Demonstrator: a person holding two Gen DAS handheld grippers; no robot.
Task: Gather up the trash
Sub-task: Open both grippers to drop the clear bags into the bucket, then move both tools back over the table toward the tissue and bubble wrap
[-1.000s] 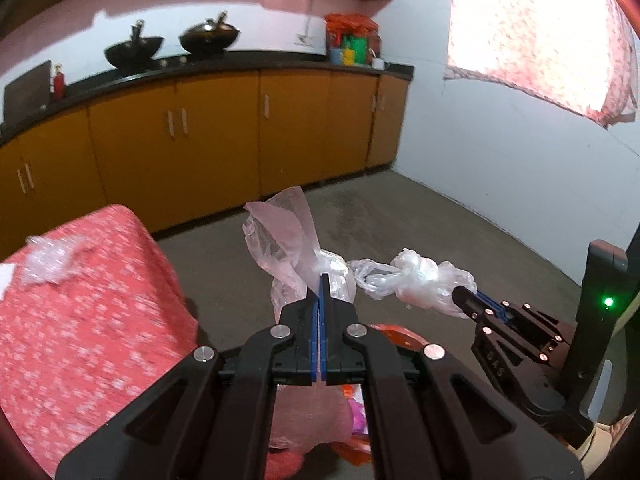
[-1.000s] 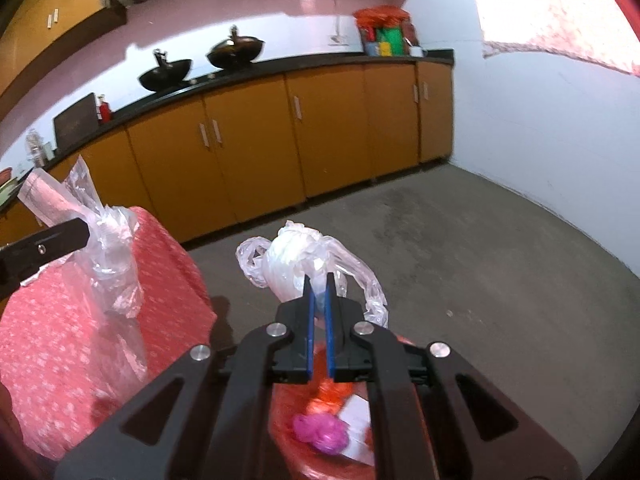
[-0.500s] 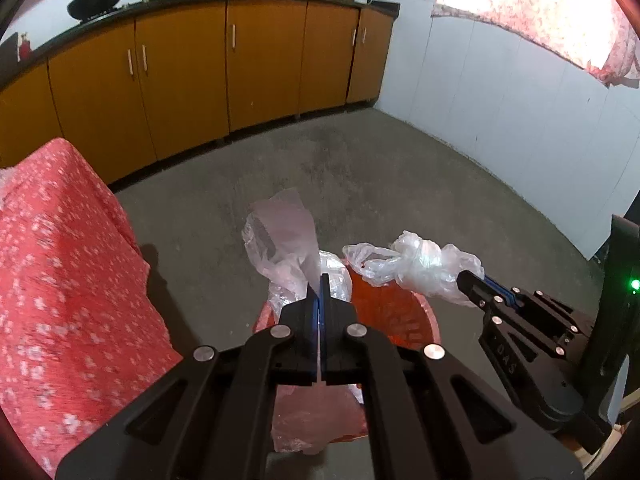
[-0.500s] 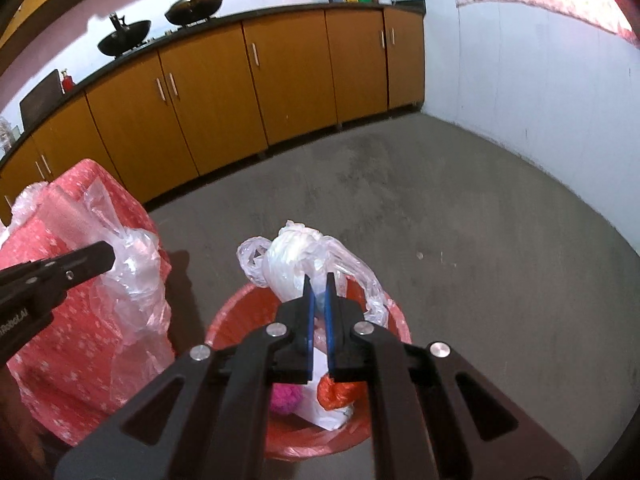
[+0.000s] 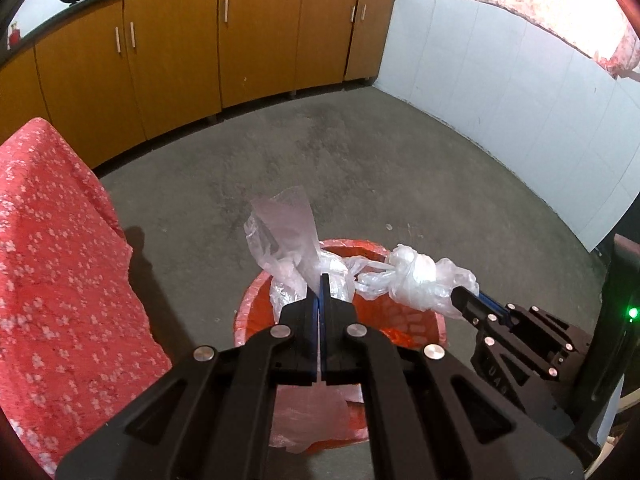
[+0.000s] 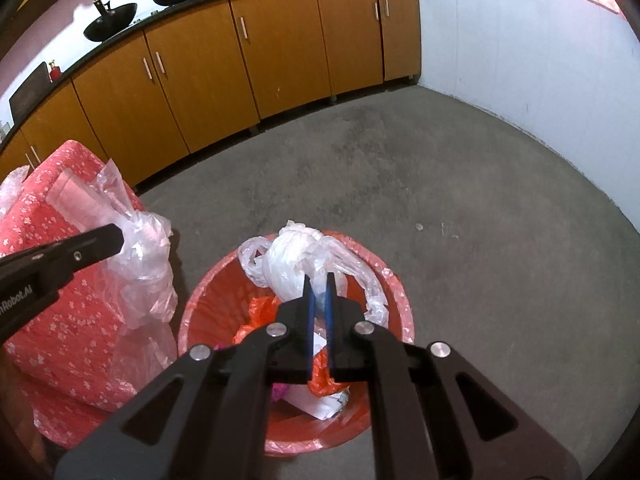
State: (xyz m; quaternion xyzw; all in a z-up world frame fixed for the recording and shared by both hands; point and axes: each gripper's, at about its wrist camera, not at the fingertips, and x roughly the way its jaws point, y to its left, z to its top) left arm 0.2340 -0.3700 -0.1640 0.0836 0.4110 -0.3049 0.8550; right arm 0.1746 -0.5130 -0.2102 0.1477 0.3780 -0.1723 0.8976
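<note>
— Two items held?
— Left gripper [image 5: 322, 280] pinches clear plastic bag [image 5: 286, 232]; right gripper [image 6: 319, 280] pinches knotted white bag [image 6: 298, 256]. Both above red bin [image 6: 394, 292], seemingly at its 12 o'clock rim.

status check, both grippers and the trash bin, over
Left gripper shut on clear plastic bag. Right gripper shut on white knotted bag. Both over red bin, already part full. Nothing blocking the drop.
</note>
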